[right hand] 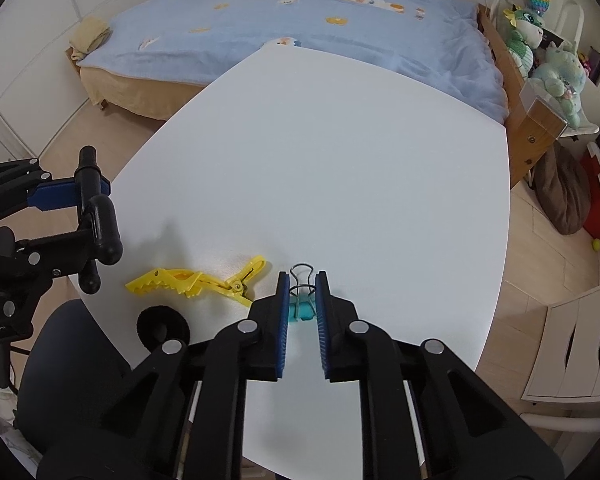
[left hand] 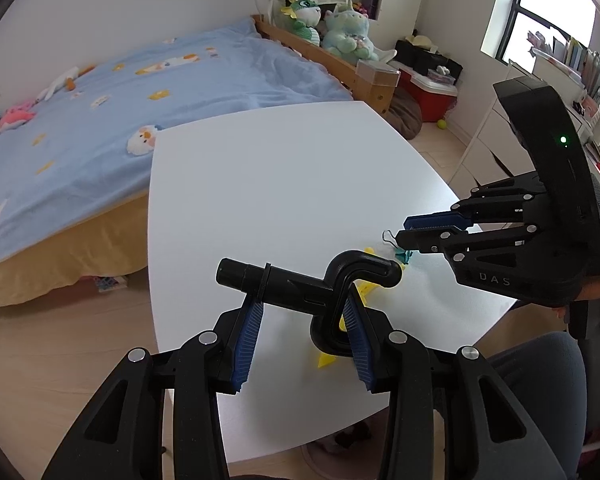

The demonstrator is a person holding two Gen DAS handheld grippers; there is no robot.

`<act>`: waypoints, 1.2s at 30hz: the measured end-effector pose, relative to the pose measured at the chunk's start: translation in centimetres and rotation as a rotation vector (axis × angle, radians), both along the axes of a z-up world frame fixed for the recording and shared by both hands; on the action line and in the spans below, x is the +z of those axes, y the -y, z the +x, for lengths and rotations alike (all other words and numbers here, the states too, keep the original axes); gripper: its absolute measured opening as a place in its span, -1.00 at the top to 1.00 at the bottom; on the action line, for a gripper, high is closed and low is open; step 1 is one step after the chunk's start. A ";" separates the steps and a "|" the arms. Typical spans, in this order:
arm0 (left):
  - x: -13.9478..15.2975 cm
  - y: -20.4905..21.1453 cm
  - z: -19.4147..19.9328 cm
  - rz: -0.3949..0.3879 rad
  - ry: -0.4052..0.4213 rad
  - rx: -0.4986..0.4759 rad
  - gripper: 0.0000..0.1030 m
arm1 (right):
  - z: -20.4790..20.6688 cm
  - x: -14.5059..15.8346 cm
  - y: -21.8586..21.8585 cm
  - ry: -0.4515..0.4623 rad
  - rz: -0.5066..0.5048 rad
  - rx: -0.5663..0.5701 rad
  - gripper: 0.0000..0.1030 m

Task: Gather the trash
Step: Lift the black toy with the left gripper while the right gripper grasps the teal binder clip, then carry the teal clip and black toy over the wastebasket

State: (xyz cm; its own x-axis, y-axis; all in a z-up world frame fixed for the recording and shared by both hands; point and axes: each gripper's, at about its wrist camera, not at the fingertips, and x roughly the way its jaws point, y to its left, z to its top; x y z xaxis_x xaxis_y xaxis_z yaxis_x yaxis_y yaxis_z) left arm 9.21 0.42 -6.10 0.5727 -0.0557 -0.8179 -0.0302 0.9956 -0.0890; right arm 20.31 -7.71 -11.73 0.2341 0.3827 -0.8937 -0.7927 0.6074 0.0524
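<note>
white table [right hand: 320, 160] beside blue bed [right hand: 300, 12], left gripper [left hand: 300, 312] clamping black hook [left hand: 332, 280], right gripper [right hand: 302, 300] pinching teal clip [right hand: 302, 311]

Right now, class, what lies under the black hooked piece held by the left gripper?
Under the black hooked piece, in the left gripper, lies the yellow clip on the white table. The left wrist view shows only its ends; the piece covers its middle.

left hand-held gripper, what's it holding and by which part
The left hand-held gripper grips a black plastic hooked tube piece, its blue pads closed on the straight stem beside the S-shaped bend, lifted above the white table.
</note>
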 end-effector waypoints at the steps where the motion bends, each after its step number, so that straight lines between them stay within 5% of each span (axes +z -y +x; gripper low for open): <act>1: 0.0 0.0 -0.1 0.000 0.001 -0.001 0.22 | -0.1 0.2 0.1 0.002 0.003 -0.002 0.76; 23: 3.0 2.2 -4.2 0.002 0.060 -0.080 0.22 | -8.1 8.2 5.2 0.085 0.172 -0.009 0.76; 36: 4.2 3.6 -8.4 0.020 0.102 -0.105 0.22 | -14.3 9.4 8.1 0.074 0.233 0.012 0.76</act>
State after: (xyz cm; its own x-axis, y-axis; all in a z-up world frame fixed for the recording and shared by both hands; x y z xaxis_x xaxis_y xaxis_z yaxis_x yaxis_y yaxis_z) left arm 0.83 -3.17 -1.86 0.6448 -0.1037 -0.7573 0.0822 0.9944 -0.0662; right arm 6.02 -15.86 -2.34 0.2897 0.5798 -0.7615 -0.8065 0.5763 0.1320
